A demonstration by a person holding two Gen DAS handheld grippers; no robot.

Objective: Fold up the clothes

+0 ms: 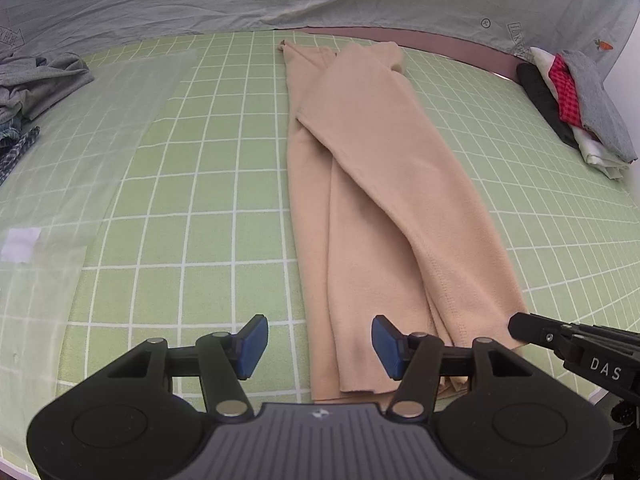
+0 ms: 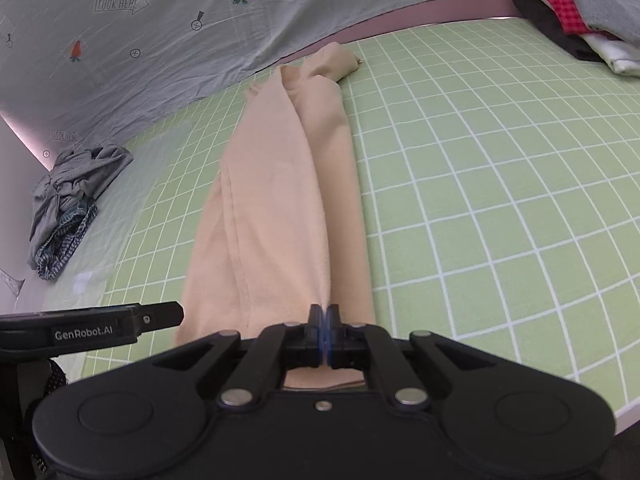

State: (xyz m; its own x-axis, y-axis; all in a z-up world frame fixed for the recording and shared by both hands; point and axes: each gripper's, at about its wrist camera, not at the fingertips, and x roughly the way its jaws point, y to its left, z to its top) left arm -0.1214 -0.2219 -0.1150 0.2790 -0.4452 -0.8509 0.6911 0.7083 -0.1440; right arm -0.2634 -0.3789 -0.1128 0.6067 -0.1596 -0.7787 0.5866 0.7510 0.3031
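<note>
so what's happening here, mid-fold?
Yes. A beige garment lies folded lengthwise into a long strip on the green checked mat. The right gripper is shut on its near end; the left gripper is open over the near left edge, gripping nothing. A folded stack sits at far right, an unfolded heap at left.

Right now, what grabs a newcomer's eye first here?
The long peach garment, folded lengthwise down the middle of the green grid mat. The right tongs are shut on its near edge, while the left tongs hang open over the near end. A folded stack sits far right, a crumpled grey pile far left.
</note>
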